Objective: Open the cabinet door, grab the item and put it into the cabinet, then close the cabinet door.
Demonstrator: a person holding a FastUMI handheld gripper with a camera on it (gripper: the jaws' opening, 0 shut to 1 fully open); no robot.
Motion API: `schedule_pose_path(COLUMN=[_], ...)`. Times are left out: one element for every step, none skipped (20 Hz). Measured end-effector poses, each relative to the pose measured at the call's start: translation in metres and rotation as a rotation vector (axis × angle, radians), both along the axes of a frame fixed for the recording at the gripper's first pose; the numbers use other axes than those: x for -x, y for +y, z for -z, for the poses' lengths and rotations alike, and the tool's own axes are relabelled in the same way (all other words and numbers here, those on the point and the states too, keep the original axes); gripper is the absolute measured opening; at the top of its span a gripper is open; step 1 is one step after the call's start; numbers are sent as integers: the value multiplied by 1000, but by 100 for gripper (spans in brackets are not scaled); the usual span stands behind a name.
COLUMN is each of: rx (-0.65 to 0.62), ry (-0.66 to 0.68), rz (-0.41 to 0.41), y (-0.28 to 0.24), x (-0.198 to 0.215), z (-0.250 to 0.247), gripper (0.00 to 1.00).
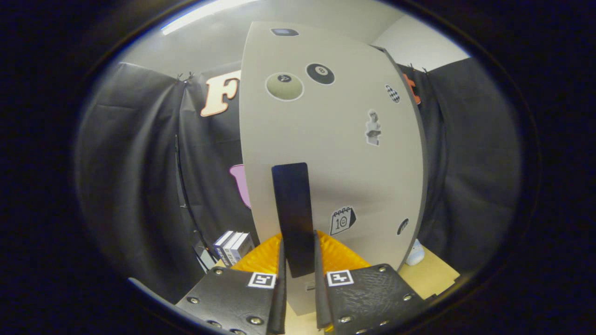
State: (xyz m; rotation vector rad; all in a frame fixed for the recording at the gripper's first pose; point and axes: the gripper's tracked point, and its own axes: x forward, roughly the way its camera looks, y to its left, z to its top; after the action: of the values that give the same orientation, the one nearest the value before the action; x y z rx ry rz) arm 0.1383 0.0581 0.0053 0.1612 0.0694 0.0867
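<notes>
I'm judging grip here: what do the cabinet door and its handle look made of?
Cabinet door: probably painted or laminated board, a matte pale flat face bearing stickers. Handle: a dark, smooth flat strip, plastic or coated metal, unclear which. The gripper fingers flank its lower end.

The hand-held two-finger gripper [298,260] points straight ahead and sits level. Its two fingers [281,279] stand upright, side by side, with just a thin gap between them. They are closed in tight on the long dark flat handle strip [292,209] that runs up between them. Each finger presses on one side of it. The finger tips reach a little way up the strip.
</notes>
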Motion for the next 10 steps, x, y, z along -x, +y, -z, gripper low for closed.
schedule_pose_path(rx=[5, 19, 15, 9, 8, 11, 15, 22, 21, 20], ry=[-9, -5, -9, -5, -6, -4, -7, -7, -6, -3], rz=[6, 3, 1, 0, 1, 5, 11, 18, 25, 31], y=[-6, -10, -15, -21, -28, -34, -42, -50, -58, -67], x=[6, 12, 21, 27, 33, 39, 46, 53, 59, 66], z=[-1, 1, 1, 2, 2, 2, 1, 1, 1, 2], gripper=[25, 25, 25, 26, 25, 25, 25, 25, 25, 25])
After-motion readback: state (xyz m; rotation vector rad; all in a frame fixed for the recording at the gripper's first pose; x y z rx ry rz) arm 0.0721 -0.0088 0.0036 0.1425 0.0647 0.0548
